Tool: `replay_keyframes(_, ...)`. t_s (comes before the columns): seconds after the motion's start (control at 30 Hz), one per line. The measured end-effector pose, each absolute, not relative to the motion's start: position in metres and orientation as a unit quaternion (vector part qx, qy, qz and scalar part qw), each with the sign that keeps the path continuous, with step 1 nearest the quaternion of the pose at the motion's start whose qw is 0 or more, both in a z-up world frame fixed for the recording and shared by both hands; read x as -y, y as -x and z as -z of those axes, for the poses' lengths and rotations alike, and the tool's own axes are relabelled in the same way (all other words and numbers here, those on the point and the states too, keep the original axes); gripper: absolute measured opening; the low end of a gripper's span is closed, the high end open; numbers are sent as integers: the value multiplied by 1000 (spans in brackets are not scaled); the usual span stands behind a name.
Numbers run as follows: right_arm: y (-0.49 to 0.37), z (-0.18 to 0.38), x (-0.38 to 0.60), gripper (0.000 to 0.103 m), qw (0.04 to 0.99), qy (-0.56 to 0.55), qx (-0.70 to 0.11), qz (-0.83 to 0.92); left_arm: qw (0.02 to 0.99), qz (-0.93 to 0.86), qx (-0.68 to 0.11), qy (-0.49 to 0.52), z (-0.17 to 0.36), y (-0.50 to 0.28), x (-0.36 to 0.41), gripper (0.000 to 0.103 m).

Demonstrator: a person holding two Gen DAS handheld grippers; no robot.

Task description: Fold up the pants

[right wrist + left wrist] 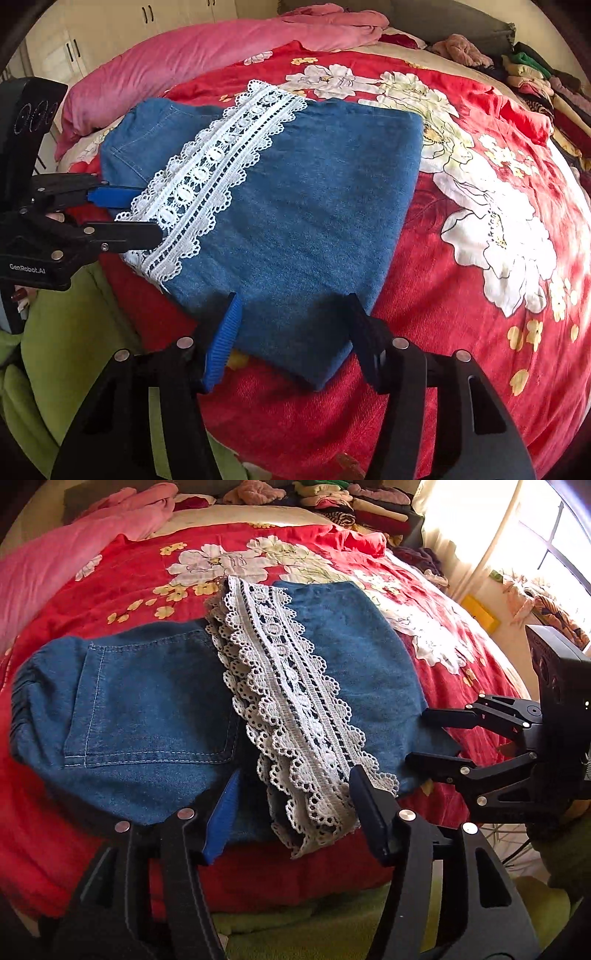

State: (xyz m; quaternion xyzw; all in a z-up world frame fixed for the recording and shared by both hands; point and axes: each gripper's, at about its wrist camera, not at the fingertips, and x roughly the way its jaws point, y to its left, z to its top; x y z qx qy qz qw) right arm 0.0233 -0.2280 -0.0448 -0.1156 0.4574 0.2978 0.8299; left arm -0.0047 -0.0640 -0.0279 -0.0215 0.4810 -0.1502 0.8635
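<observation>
Denim pants (280, 206), part-folded, flat on red floral bedspread (461, 314), long axis left–right. Lace band (295, 709) between parted jaws of left gripper (291, 805). Right gripper (291, 325), jaws parted, empty, over near folded edge.

Bedroom – floral bedspread (295, 554); wardrobe (110, 26); folded clothes (351, 502).
</observation>
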Motion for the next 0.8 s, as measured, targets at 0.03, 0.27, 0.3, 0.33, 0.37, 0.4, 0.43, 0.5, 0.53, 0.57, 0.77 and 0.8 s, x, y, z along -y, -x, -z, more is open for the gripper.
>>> replay_keyframes(0.03,-23,44,228,55,830,115,-457,-298,864,150,-481,22,28,5,64,52)
replay_keyframes(0.27,-22,34,237,57,835,92,-449,-305,871,142,-470,18,21,7,60,61)
replay_keyframes(0.3,-22,33,238,57,836,93,-448,-304,872,142,-469,19,19,7,59,63)
replay_keyframes(0.33,-22,31,238,57,837,91,-446,-304,873,141,-467,19,18,8,59,64)
replay_keyframes(0.37,-22,30,239,57,837,89,-445,-305,874,139,-466,19,18,8,58,65)
replay_keyframes(0.4,-22,29,239,57,837,87,-445,-306,874,138,-465,18,17,8,57,67)
replay_keyframes(0.43,-22,28,239,57,838,87,-444,-306,875,137,-464,19,16,8,56,67)
replay_keyframes(0.5,-22,26,239,59,839,87,-443,-304,876,134,-462,18,14,8,55,71)
replay_keyframes(0.53,-22,25,240,63,840,86,-442,-304,877,133,-461,18,13,9,54,72)
replay_keyframes(0.57,-22,24,240,65,841,85,-441,-303,878,132,-460,18,12,9,54,73)
replay_keyframes(0.77,-23,17,243,74,848,82,-432,-295,882,124,-454,18,7,11,49,79)
replay_keyframes(0.8,-23,15,244,75,850,79,-430,-294,883,122,-452,18,6,11,48,81)
